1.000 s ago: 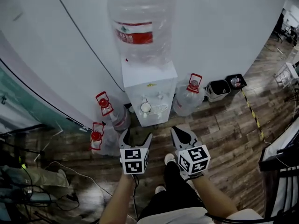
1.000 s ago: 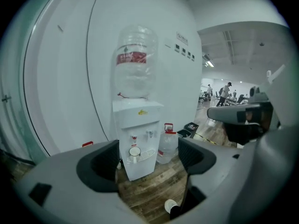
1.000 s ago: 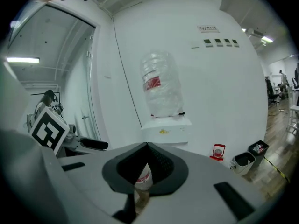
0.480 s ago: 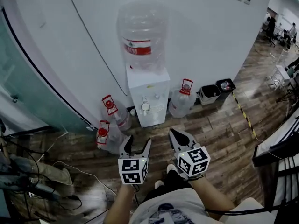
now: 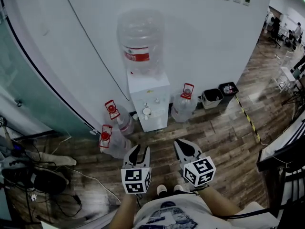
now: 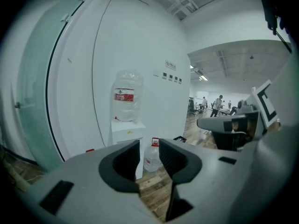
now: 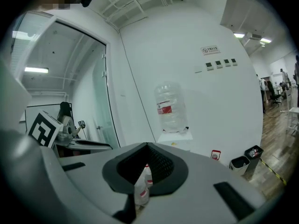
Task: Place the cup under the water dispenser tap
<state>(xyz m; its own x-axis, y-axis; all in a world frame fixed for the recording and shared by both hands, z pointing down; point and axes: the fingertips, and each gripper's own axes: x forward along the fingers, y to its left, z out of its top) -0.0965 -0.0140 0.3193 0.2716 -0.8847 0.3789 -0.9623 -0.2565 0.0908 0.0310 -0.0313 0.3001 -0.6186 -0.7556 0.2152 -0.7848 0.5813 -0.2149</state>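
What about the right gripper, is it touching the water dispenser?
Apart. The head view shows a stretch of bare wooden floor between the right gripper and the water dispenser.

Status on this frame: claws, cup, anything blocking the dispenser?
Left claw empty, just been closing, gap left. Right claw shut, empty. Likely cup: small white round thing under the dispenser tap. Spare bottles beside it, not in the way.
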